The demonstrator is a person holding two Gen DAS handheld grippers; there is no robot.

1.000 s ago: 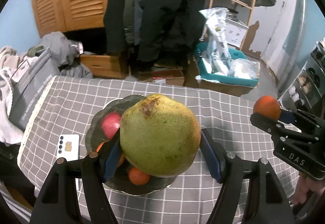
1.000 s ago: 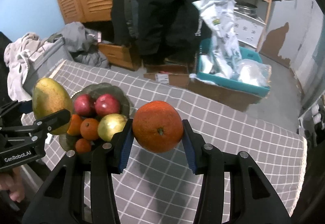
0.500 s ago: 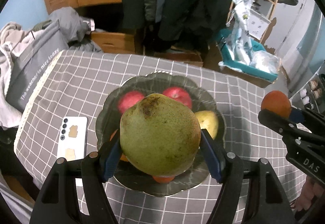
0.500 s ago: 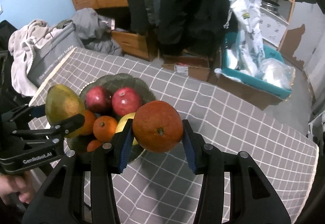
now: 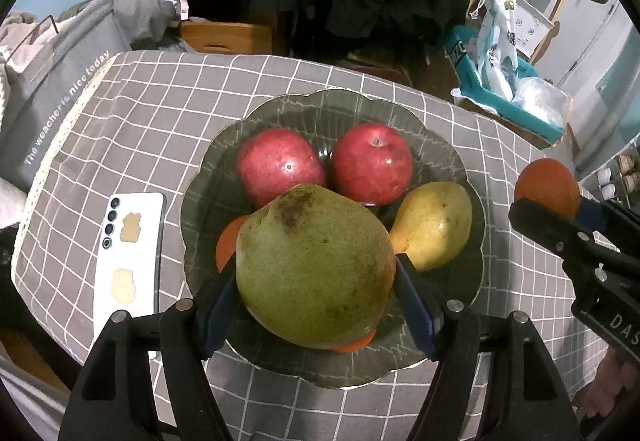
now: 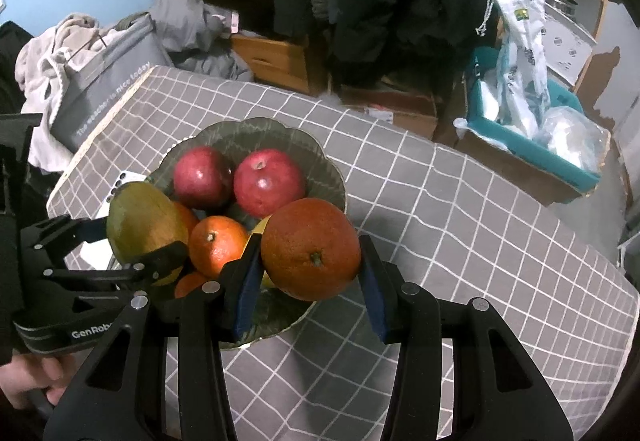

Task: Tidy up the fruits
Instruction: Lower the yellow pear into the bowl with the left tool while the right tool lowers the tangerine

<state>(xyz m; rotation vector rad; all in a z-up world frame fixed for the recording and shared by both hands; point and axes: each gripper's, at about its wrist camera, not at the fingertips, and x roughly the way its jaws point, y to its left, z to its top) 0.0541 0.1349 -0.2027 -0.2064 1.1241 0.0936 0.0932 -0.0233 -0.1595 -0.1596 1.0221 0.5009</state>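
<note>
A big green pear (image 5: 316, 269) is clamped in my left gripper (image 5: 316, 293), low over the near side of a dark glass fruit bowl (image 5: 340, 109). In the bowl lie two red apples (image 5: 280, 169) (image 5: 372, 165), a yellow pear (image 5: 432, 229) and small oranges (image 6: 216, 245), partly hidden under the green pear. My right gripper (image 6: 310, 273) is shut on a large orange (image 6: 310, 249) at the bowl's (image 6: 256, 133) right rim. The same orange (image 5: 546, 189) shows at the right of the left wrist view; the green pear (image 6: 144, 227) shows at the left of the right wrist view.
A white phone (image 5: 128, 253) lies face down on the grey checked tablecloth (image 5: 168, 101) left of the bowl. A grey bag (image 5: 52, 81) and clothes stand off the table's left edge. A teal crate with plastic bags (image 6: 528, 113) sits on the floor beyond the far right.
Both grippers have come down and in toward the bowl with their fruit. The bowl now looks larger and sits under the green pear, and the orange has reached the bowl's right rim.
</note>
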